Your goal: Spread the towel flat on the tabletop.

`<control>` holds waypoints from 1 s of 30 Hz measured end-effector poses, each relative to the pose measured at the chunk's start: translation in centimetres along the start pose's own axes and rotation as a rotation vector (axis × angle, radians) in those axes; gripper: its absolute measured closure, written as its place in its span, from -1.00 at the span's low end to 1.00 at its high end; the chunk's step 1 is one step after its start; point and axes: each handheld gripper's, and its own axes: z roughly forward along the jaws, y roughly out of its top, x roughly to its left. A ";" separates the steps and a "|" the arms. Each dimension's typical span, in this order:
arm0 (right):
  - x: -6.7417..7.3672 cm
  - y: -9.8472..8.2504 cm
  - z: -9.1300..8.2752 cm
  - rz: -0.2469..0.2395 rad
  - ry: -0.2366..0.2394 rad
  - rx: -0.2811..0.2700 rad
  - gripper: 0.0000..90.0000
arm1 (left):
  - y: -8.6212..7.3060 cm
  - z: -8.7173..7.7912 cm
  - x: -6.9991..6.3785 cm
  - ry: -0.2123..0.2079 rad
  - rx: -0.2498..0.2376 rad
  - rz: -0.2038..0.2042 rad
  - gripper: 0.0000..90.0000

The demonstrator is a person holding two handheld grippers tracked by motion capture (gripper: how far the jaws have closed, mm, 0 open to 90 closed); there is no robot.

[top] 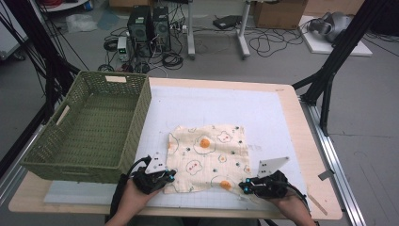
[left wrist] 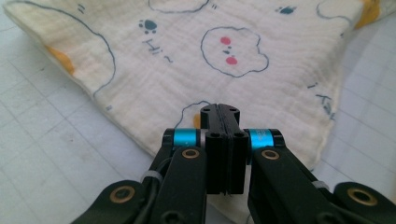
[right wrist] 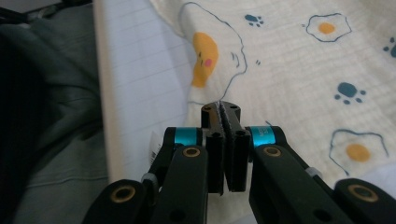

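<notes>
A cream cloth (top: pixel 207 155) printed with fried eggs and paw marks lies flat on the white grid mat (top: pixel 211 103). My left gripper (top: pixel 168 178) sits at the cloth's near left corner. In the left gripper view its jaws (left wrist: pixel 219 109) are pressed together on the cloth (left wrist: pixel 187 56) just inside the hem. My right gripper (top: pixel 243 186) is at the near right corner. In the right gripper view its jaws (right wrist: pixel 220 106) are shut with a sliver of the cloth (right wrist: pixel 289 70) edge pinched at their tips.
A green woven basket (top: pixel 70 167) stands on the left part of the table, close to my left gripper. The table's near edge (top: pixel 188 213) runs just behind both hands. Beyond the table are computers and cables on the floor.
</notes>
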 end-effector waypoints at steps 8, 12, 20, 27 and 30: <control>0.2 0.2 -2.0 0.017 -0.025 -0.085 0.62 | 0.7 -0.7 0.7 0.036 -0.050 0.004 0.60; -2.7 1.8 -1.6 0.046 -0.128 -0.117 0.53 | 2.2 0.7 2.3 0.109 -0.104 -0.032 0.62; -9.3 4.5 -0.5 0.124 -0.223 -0.111 0.44 | 5.8 3.6 6.3 0.266 -0.178 -0.071 0.90; -13.3 4.8 2.0 0.193 -0.285 -0.081 0.37 | 6.4 7.8 9.0 0.332 -0.118 -0.145 0.84; -13.8 4.5 2.5 0.206 -0.307 -0.070 0.34 | 5.9 9.0 9.5 0.349 -0.066 -0.189 0.72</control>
